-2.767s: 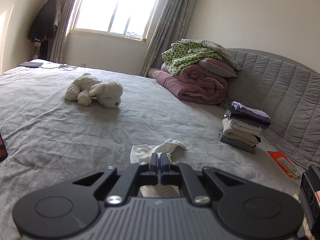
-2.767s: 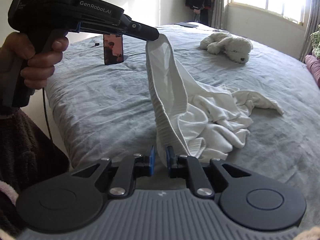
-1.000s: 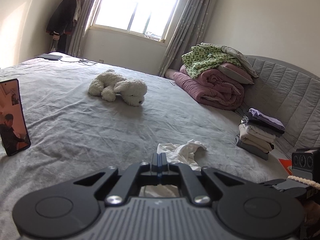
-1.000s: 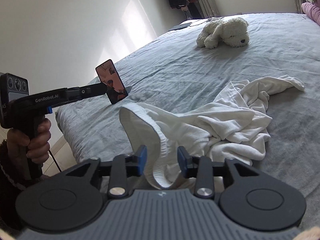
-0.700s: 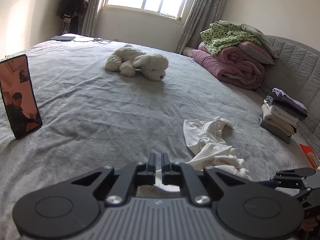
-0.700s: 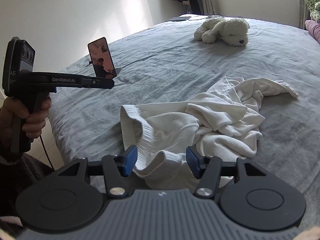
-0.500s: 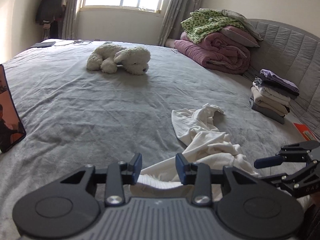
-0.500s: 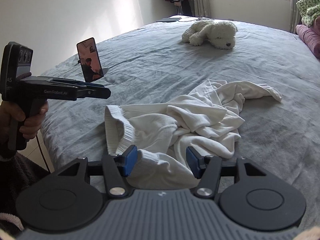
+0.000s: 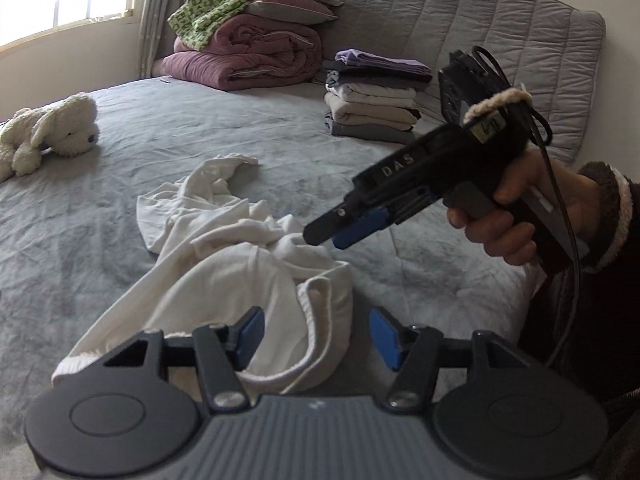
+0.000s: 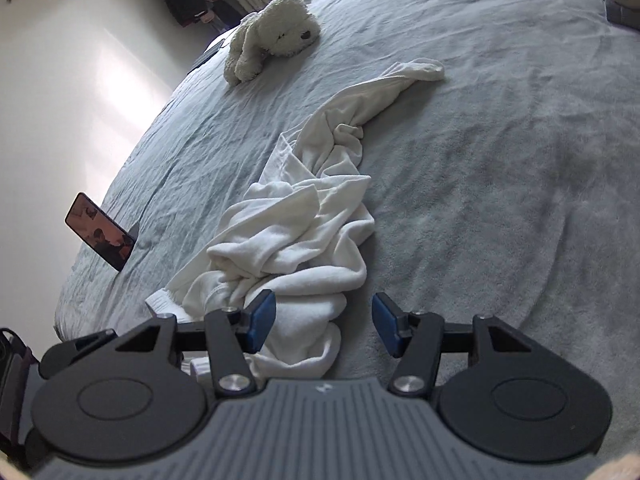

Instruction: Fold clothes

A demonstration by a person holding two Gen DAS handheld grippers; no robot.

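Note:
A crumpled white garment (image 9: 224,256) lies loose on the grey bed, with its ribbed waistband nearest me and a leg stretched away; it also shows in the right wrist view (image 10: 296,232). My left gripper (image 9: 316,336) is open and empty, just above the waistband. My right gripper (image 10: 324,326) is open and empty over the near end of the garment. It also shows in the left wrist view (image 9: 326,234), hovering close above the heap's right side.
A stack of folded clothes (image 9: 376,96) sits by the padded headboard (image 9: 480,28), next to rolled quilts (image 9: 248,56). A white plush dog (image 10: 272,36) lies further up the bed. A propped phone (image 10: 102,238) stands near the bed's left edge.
Both grippers let go of the waistband and opened wide. The garment dropped onto the bed. Both grippers swung round and came in low over its near end.

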